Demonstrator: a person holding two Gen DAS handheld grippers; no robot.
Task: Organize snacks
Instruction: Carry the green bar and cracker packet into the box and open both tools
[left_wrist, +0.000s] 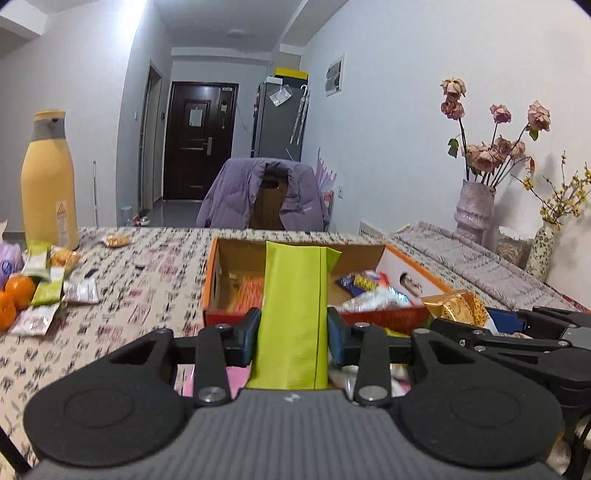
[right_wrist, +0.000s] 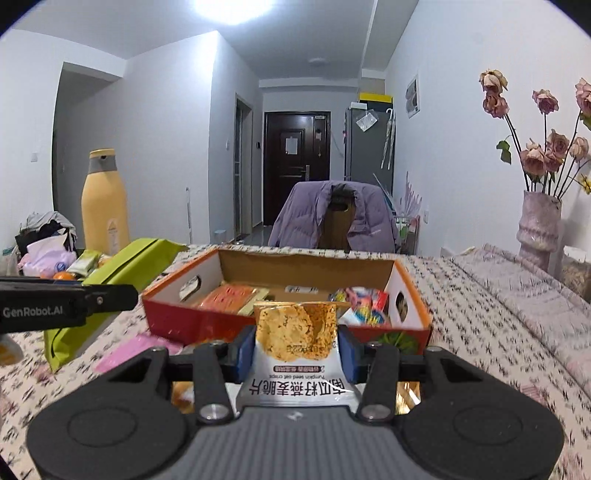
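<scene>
**Both grippers loaded, near the box**

Now the left gripper (left_wrist: 291, 332) has its jaws clamped on a green pouch (left_wrist: 295, 314), held upright in front of the open box (left_wrist: 413, 269). The right gripper (right_wrist: 295, 349) grips a crisp packet (right_wrist: 295, 343) between its jaws, just short of the box's near wall. Inside the box lie an orange packet (right_wrist: 229, 295) at the left and a colourful wrapper (right_wrist: 364, 301) at the right. More snacks (left_wrist: 48, 291) and 2 oranges (left_wrist: 14, 295) sit far left on the worktop (left_wrist: 159, 258), near a yellow bottle (left_wrist: 48, 181).
</scene>
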